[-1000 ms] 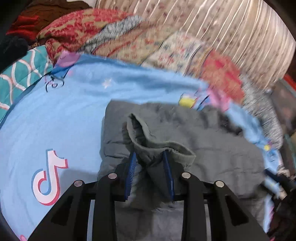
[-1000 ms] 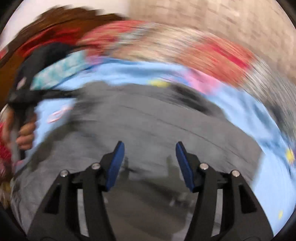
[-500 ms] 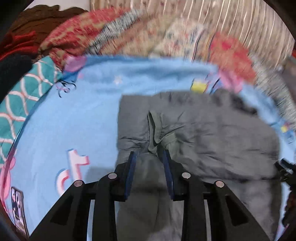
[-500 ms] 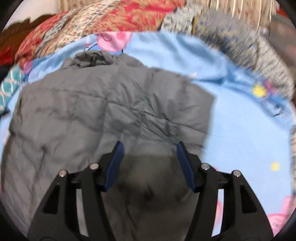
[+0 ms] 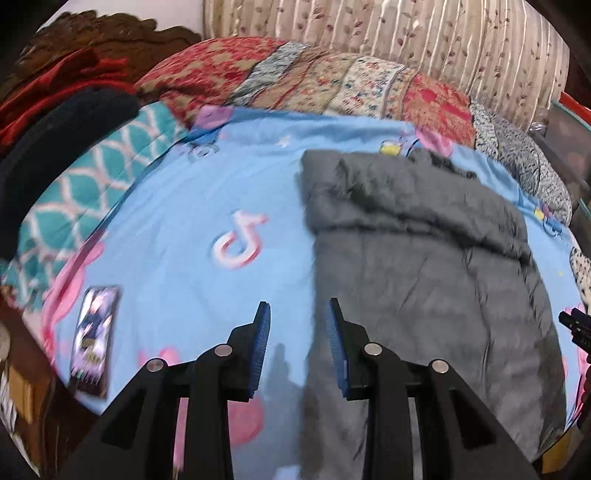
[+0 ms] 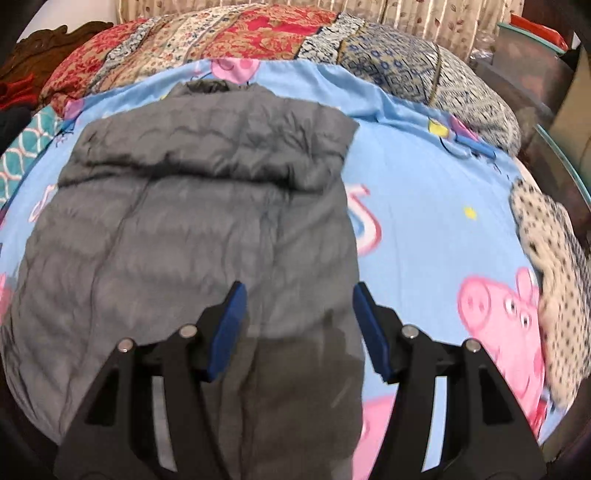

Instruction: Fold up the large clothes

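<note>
A: Quick pass. Where was the grey padded jacket (image 6: 192,229)?

B: Flat on the blue cartoon bedsheet (image 6: 424,192), collar end toward the quilts. A sleeve or upper part was folded across it, making a thick puffy ridge over the body. Same jacket in the left view (image 5: 417,266), filling the right half of the frame.

A: Left gripper (image 5: 299,347)?

B: Jaws apart, a moderate gap, nothing between the blue pads. It hung over the jacket's left edge; sheet showed through most of the gap, grey fabric under the right pad. Contact with the cloth couldn't be told.

A: Right gripper (image 6: 299,328)?

B: Jaws spread wide, empty. It sat above the lower body of the jacket, right pad near the jacket's right edge. Its shadow darkened the fabric below.

A: Background?

B: Patchwork quilt (image 5: 332,77) bunched past the sheet, striped curtain (image 5: 424,40) behind that. Teal patterned blanket (image 5: 96,177) at left, dark and red clothes (image 5: 66,92) heaped by a carved wooden headboard (image 5: 110,29). A phone-like card (image 5: 94,336) lay on the sheet at lower left, blurred. Spotted fabric (image 6: 550,266) at the sheet's right edge. A pink pig print (image 6: 506,314) showed beside it.
</note>
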Motion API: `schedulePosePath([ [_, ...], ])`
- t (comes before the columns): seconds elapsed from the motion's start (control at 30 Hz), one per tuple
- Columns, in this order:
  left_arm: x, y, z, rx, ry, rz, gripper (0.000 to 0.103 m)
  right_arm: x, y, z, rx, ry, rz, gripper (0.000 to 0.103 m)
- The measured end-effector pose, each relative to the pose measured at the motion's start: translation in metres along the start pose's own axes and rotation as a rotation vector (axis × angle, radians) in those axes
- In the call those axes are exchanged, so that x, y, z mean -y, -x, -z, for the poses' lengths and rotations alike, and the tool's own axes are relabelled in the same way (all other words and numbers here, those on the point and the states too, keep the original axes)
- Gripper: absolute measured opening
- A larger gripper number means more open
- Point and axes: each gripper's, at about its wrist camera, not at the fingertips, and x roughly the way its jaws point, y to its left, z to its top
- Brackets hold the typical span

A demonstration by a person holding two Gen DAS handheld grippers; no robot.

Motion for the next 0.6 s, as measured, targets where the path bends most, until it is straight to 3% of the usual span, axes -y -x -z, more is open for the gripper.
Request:
schedulePosePath([
  [0.13,-0.033,0.034,0.027,0.020,0.036,-0.052,0.048,0.000,0.021,0.031,0.010,-0.015,0.001,0.057],
  [0.3,-0.090,0.075,0.047,0.053,0.159,-0.137,0.048,0.006,0.043,0.062,0.030,-0.038,-0.006,0.057],
  [0.47,-0.132,0.121,0.062,0.131,0.232,-0.209,0.048,0.038,0.079,0.114,0.091,-0.108,-0.105,0.058],
  [0.53,-0.140,0.134,0.069,0.147,0.234,-0.202,0.048,0.055,0.090,0.141,0.104,-0.138,-0.145,0.058],
  [0.6,-0.134,0.134,0.079,0.133,0.201,-0.138,0.050,0.068,0.094,0.161,0.092,-0.166,-0.188,0.058],
])
